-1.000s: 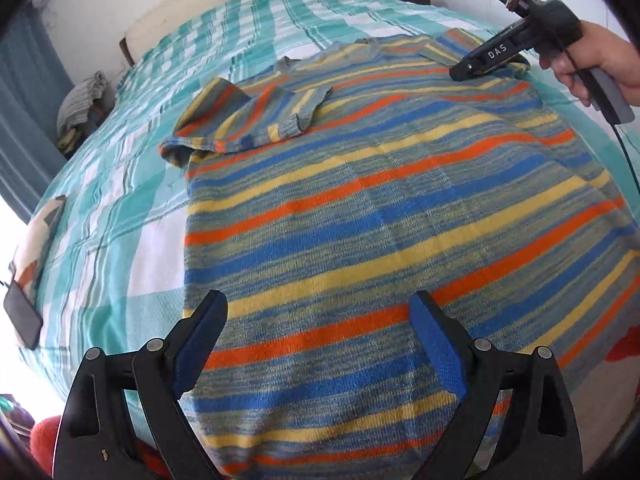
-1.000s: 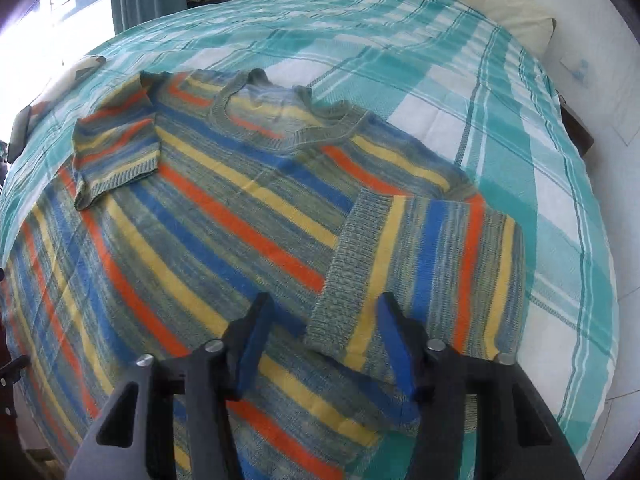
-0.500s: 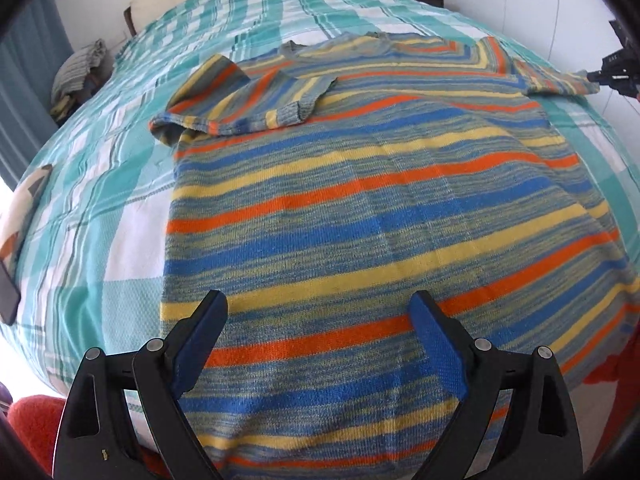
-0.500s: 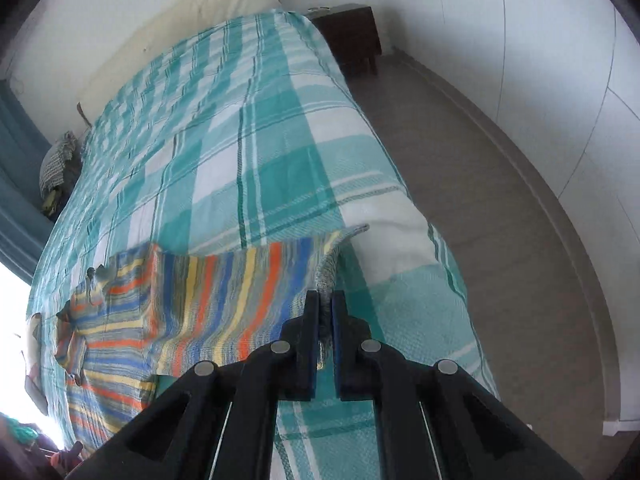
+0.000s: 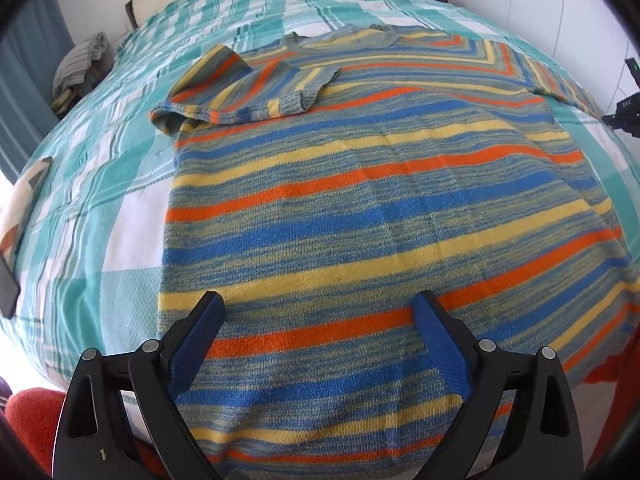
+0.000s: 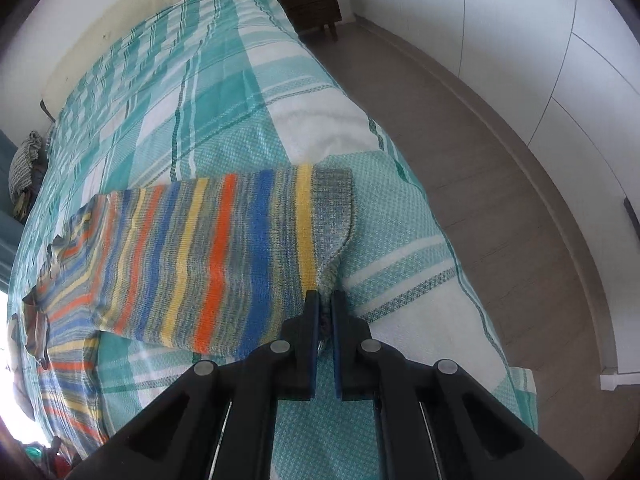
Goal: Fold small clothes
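A striped knit sweater [image 5: 360, 200] in blue, orange and yellow lies flat on the bed. Its left sleeve [image 5: 256, 92] is folded in over the chest. My left gripper [image 5: 316, 320] is open and empty, hovering above the sweater's hem. My right gripper [image 6: 325, 304] is shut on the cuff of the right sleeve [image 6: 208, 252] and holds that sleeve stretched out sideways toward the bed's right edge. The right gripper also shows at the far right of the left wrist view [image 5: 628, 114].
The bed has a teal and white plaid cover [image 5: 100, 184]. A dark phone [image 5: 8, 286] and a patterned item lie at its left edge. Folded clothes [image 5: 76, 72] sit at the far left. A wooden nightstand [image 6: 312, 4] and bare floor [image 6: 480, 152] lie right of the bed.
My right gripper closed on the right sleeve's cuff and pulled the sleeve outward to the bed's right side. The left gripper stayed open over the hem.
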